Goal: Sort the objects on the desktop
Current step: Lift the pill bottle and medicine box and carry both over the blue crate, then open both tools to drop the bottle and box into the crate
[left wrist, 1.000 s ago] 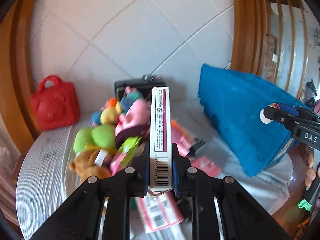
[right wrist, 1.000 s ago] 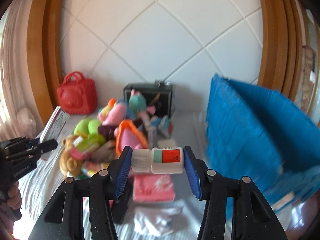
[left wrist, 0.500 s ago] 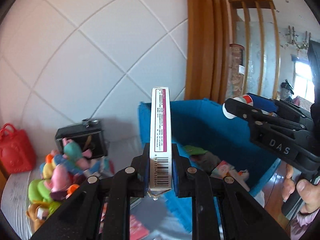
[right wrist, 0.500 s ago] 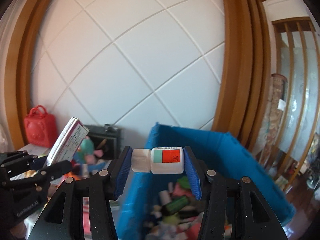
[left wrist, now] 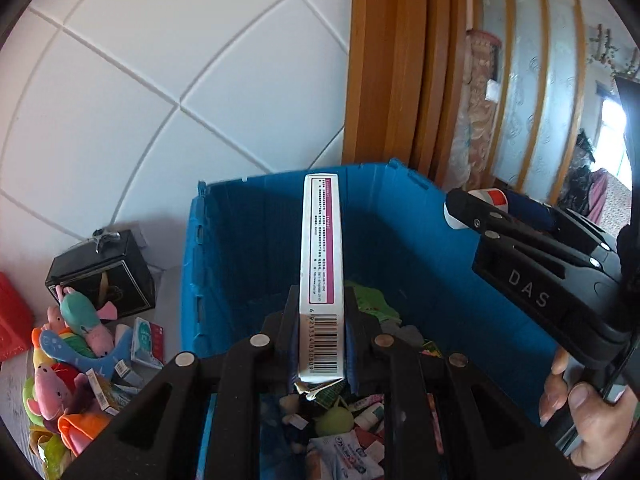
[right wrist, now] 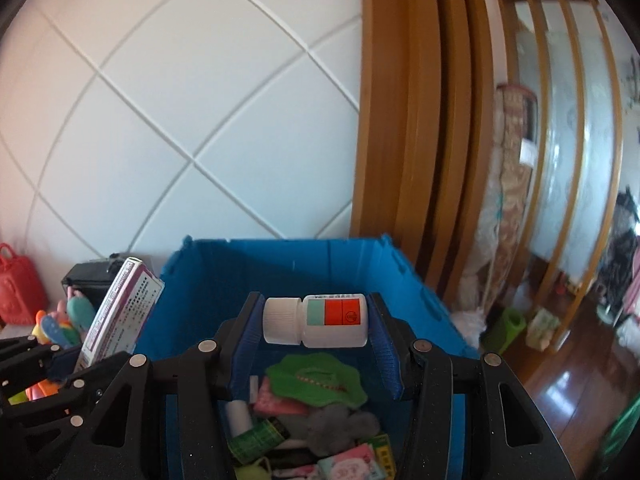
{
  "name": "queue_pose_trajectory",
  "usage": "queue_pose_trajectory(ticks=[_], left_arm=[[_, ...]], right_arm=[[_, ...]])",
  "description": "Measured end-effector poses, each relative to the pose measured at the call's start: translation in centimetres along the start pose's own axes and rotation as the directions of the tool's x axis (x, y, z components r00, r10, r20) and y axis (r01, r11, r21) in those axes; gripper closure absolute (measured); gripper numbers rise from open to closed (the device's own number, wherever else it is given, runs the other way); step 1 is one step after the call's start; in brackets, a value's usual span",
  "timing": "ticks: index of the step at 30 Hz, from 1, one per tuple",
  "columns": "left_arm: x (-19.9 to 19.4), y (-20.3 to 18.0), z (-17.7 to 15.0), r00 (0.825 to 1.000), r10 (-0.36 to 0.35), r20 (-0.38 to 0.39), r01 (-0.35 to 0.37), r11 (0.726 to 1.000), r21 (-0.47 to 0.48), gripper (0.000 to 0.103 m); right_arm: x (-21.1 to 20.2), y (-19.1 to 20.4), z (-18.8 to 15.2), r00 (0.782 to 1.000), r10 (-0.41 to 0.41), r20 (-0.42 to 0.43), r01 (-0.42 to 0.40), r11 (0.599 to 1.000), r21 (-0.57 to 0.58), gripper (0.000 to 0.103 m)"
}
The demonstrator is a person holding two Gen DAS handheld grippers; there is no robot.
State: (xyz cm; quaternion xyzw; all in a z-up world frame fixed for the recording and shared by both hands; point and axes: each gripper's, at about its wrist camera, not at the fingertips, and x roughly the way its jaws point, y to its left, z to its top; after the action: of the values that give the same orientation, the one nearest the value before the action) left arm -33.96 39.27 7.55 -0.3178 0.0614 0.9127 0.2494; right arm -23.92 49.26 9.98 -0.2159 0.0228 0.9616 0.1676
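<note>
White diagonal-tiled wall and curved wooden frames back the table; glossy wood floor lies to the right. Both grippers, over the toy pile a second ago, now hang above the open blue corrugated-plastic bin (right wrist: 288,264). The left gripper (left wrist: 320,344) clamps a slim white cardboard box (left wrist: 321,264) upright on edge. The right gripper (right wrist: 316,322) pinches a smooth white pill bottle (right wrist: 316,321) sideways, ribbed cap leftward. Plush toys (left wrist: 76,340) lie left of the bin.

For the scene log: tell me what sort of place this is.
Probably a room in a home: a white diamond-panelled wall, a curved wooden frame opening onto glossy wooden flooring, and soft plush toys beside a blue folding plastic crate.
</note>
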Motion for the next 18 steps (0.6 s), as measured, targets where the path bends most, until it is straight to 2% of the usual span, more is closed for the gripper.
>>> queue_pose_trajectory(ticks=[3, 6, 7, 9, 12, 18], left_arm=[[3.2, -0.7, 0.2, 0.998, 0.021, -0.058, -0.021, 1.0, 0.003, 0.085], [5.4, -1.2, -0.7, 0.995, 0.058, -0.081, -0.053, 0.997, 0.056, 0.085], [6.1, -1.4, -0.9, 0.991, 0.069, -0.113, -0.061, 0.996, 0.07, 0.085], [6.6, -1.5, -1.2, 0.988, 0.041, -0.148, -0.031, 0.997, 0.07, 0.085], [6.4, -1.2, -1.5, 0.988, 0.049, -0.148, -0.038, 0.996, 0.083, 0.085], [6.8, -0.4, -1.5, 0.982, 0.058, -0.179, -0.05, 0.998, 0.047, 0.085]], right_arm=[[4.1, -1.5, -0.6, 0.997, -0.02, -0.069, 0.022, 0.999, 0.032, 0.052], [7.1, -2.5, -1.3, 0.99, -0.06, -0.127, 0.065, 0.997, 0.031, 0.052], [7.5, -2.7, -1.3, 0.99, -0.069, -0.127, 0.074, 0.997, 0.031, 0.052], [8.2, -2.5, -1.5, 0.985, -0.113, -0.133, 0.112, 0.994, -0.01, 0.052], [9.5, -2.4, -2.1, 0.977, -0.114, -0.182, 0.109, 0.993, -0.033, 0.052], [9.6, -1.4, -2.7, 0.974, -0.14, -0.177, 0.126, 0.988, -0.088, 0.052]])
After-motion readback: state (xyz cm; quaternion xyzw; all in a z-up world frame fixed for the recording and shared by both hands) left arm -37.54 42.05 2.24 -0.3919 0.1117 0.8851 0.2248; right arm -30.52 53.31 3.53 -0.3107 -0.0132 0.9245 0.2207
